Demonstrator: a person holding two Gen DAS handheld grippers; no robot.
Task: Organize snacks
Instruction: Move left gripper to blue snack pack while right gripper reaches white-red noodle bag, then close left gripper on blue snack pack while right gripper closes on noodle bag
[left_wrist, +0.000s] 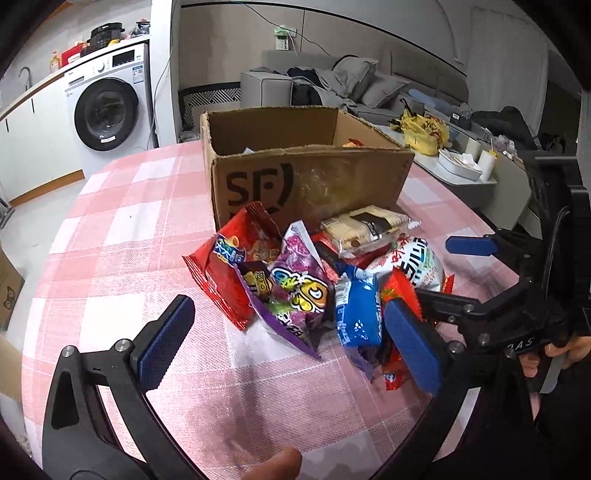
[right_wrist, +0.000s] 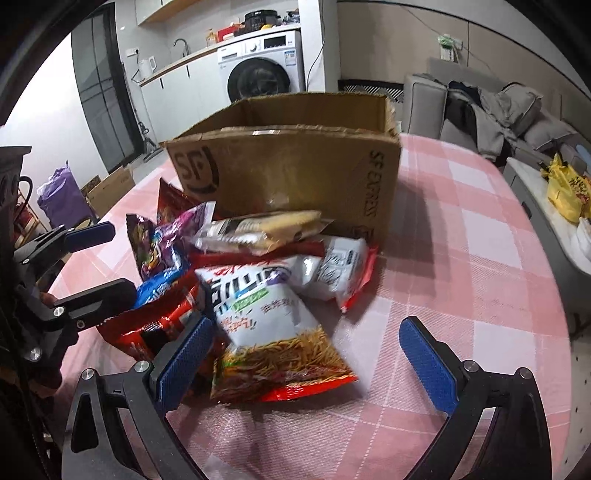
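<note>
A pile of snack packets lies on the pink checked tablecloth (left_wrist: 122, 236) in front of an open cardboard box (left_wrist: 310, 177). The pile holds a red bag (left_wrist: 225, 266), a purple bag (left_wrist: 295, 291), a blue packet (left_wrist: 356, 310), a clear cracker pack (left_wrist: 365, 229) and a white noodle-snack bag (right_wrist: 266, 317). My left gripper (left_wrist: 291, 336) is open, its jaws wide around the near side of the pile. My right gripper (right_wrist: 306, 350) is open, its jaws either side of the white bag. The right gripper also shows in the left wrist view (left_wrist: 436, 273), open. The box (right_wrist: 295, 170) holds a few items, mostly hidden.
A washing machine (left_wrist: 107, 110) and counter stand at the back left. A grey sofa (left_wrist: 369, 85) with clothes is behind the box. A side table with a yellow bag (left_wrist: 424, 133) and white dishes is at the right. The table edge curves close at right.
</note>
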